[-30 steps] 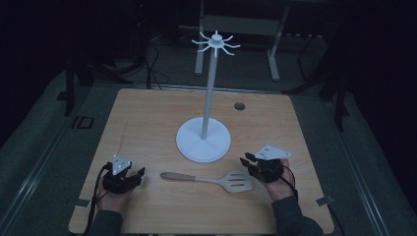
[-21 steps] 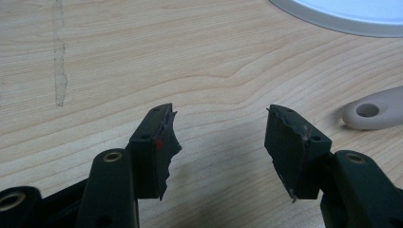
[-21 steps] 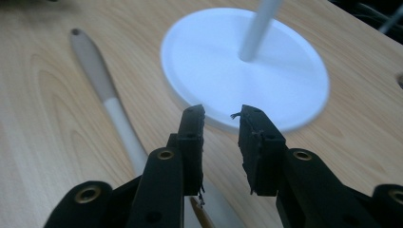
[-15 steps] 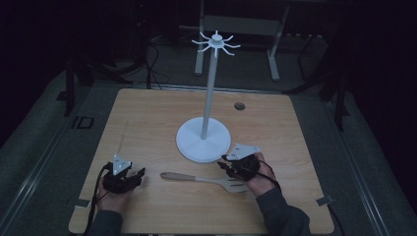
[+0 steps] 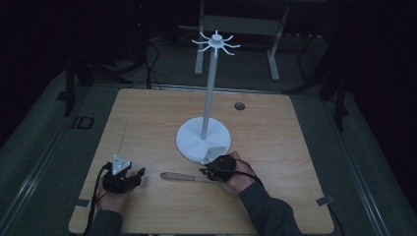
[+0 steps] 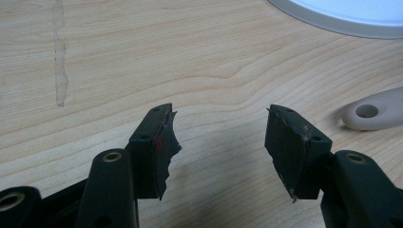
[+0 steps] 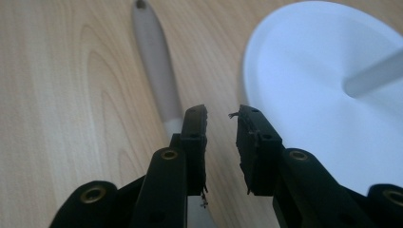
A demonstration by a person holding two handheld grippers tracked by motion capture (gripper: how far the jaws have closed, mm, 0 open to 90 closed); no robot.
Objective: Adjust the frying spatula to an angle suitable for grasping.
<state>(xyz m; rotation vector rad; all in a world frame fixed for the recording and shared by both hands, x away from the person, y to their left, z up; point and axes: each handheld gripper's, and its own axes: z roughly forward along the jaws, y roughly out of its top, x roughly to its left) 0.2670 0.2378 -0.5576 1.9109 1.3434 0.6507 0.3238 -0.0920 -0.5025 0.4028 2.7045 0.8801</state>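
Note:
A pale spatula (image 5: pixel 181 176) lies flat on the wooden table (image 5: pixel 147 118), handle pointing left. In the right gripper view its handle (image 7: pixel 154 61) runs away from the jaws and its neck passes under the left jaw. My right gripper (image 5: pixel 205 171) sits low over the spatula's head, which the hand hides; the jaws (image 7: pixel 222 118) stand a narrow gap apart with bare wood between them. My left gripper (image 5: pixel 138 173) rests at the table's front left, open wide (image 6: pixel 218 128) and holding nothing. The handle's holed end (image 6: pixel 373 114) lies to its right.
A white hook stand rises mid-table on a round base (image 5: pixel 189 140), with a thin pole (image 5: pixel 210 88) and a ring of hooks (image 5: pixel 215 42) on top. The base (image 7: pixel 309 85) lies just right of my right gripper. A small hole (image 5: pixel 239 105) marks the far table.
My right gripper has slid left from the table's right side and now covers the spatula's head next to the stand's base. The left gripper has stayed put.

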